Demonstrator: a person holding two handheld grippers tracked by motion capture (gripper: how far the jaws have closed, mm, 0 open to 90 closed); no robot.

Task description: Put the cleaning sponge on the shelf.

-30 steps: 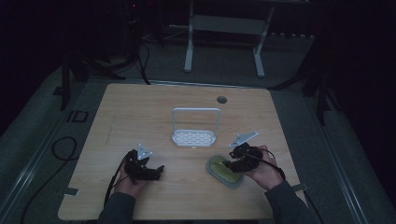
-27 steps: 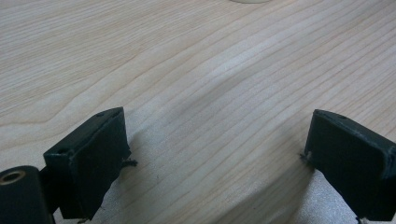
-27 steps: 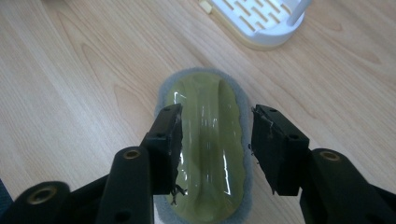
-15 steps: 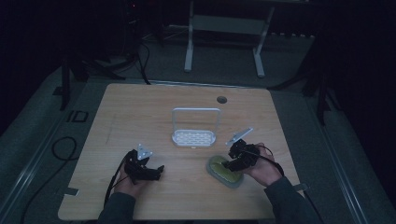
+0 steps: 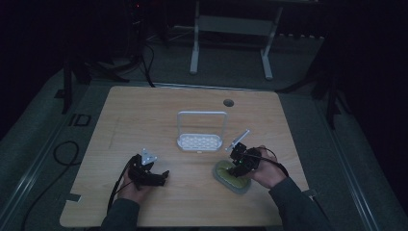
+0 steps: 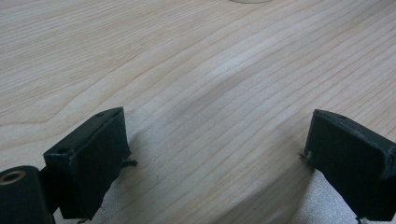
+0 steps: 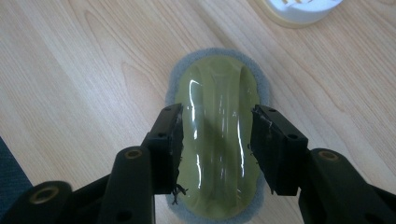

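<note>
Nearest the person, the left hand-held gripper (image 5: 161, 177) rests low on the worktop (image 5: 144, 115), jaws spread wide and holding nothing; its own view shows bare wood grain between them.

To the right, the right hand-held gripper (image 7: 215, 135) hangs over a scrubbing pad (image 7: 217, 140), an oval olive-green plastic grip on a grey felt base lying flat on the worktop. The jaws straddle the raised green ridge, one on each side, at or very near its flanks. Whether they have closed on it or merely bracket it cannot be told with certainty; judged from the right gripper view, they look parted and not yet clamped.

Farther off, a white rack (image 5: 200, 137) with a tall hoop handle stands near the middle of the worktop, well apart from both grippers. Beyond it, a round cable hole (image 5: 228, 102) sits near the far edge.

Risks, as judgement: the green grip is glossy and rounded, so a shallow or off-centre pinch could slip off upward. Pressing down too hard could skid the pad on the smooth wood.

Limits of view: the high view is dim, so jaw contact cannot be confirmed there. The rack is cut off at the top edge of the right gripper view. The pad's near end is hidden behind the jaws.
</note>
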